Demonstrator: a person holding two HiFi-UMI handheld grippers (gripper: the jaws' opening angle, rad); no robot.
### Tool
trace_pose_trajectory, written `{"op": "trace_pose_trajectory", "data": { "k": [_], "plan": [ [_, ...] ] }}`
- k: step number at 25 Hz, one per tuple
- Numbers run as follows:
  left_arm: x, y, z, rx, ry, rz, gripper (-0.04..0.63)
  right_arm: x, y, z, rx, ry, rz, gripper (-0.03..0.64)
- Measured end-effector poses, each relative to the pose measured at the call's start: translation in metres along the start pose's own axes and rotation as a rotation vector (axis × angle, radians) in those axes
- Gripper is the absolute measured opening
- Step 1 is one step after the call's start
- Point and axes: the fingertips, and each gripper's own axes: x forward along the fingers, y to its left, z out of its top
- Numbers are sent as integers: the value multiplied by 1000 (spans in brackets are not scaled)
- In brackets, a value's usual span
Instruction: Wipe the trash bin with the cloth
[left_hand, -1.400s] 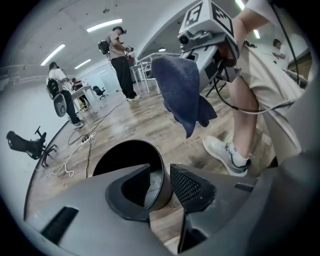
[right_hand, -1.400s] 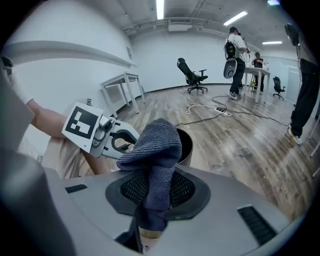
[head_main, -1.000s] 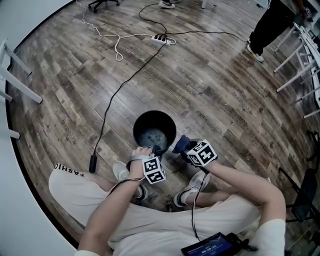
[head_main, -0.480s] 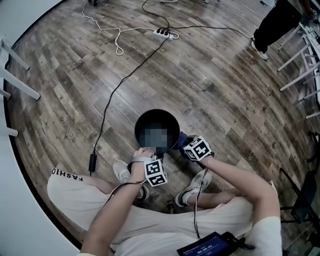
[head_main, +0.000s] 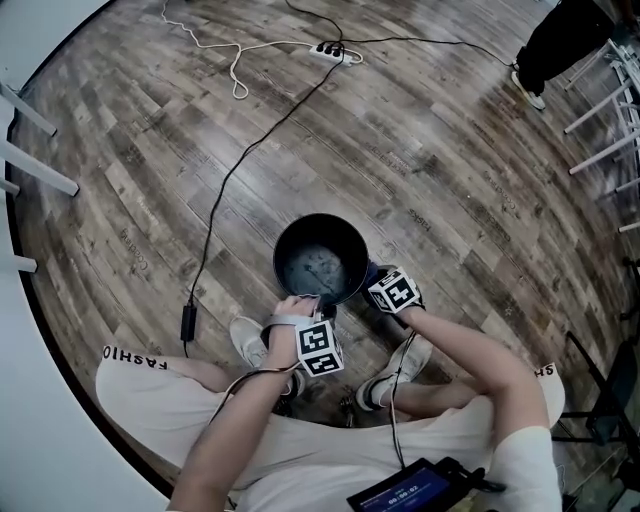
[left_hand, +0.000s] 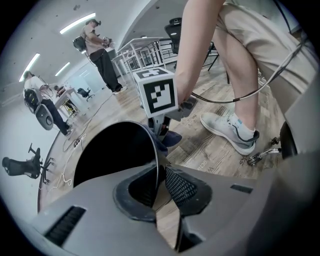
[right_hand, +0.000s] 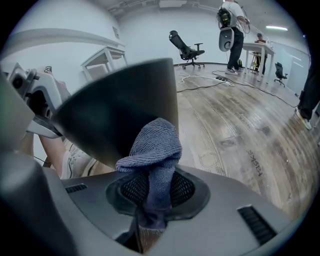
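The left gripper's (left_hand: 159, 176) fingers (left_hand: 186, 187) are closing to a narrow pinch on the rim (left_hand: 156, 150) of the trash bin (left_hand: 115, 155). One finger is inside the wall and one outside, with the dark hollow opening away from their tips. The right gripper's (right_hand: 150, 194) fingers (right_hand: 184, 190) are clamped on the cloth (right_hand: 152, 147), a blue-grey bunch. Its tuft stands out past the fingertips, right at the bin's outer wall; whether it touches I cannot tell.

The bin looks light, thin-walled and hollow, so it would probably skate or tip on the wooden floor (head_main: 450, 180) under a sideways push. The rim is likely its stiffest part, so that is the sensible place to steady it. The cloth is soft and limp. Held by its gathered middle, as here, it leaves a padded end ahead of the fingers to rub with.

Behind the fingers, the left hand (head_main: 288, 312) reaches the rim's near edge. Both forearms slope forward and down from a seated person, whose shoes flank the bin.
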Motion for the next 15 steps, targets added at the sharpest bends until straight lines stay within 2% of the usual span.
{"op": "trace_pose_trajectory", "data": {
  "k": [11, 15],
  "plan": [
    [1, 2, 2, 9, -20, 14, 63, 87, -17, -59, 112, 50, -33, 84],
    [1, 2, 3, 7, -25, 18, 63, 99, -25, -63, 104, 10, -69, 84]
  ]
}}
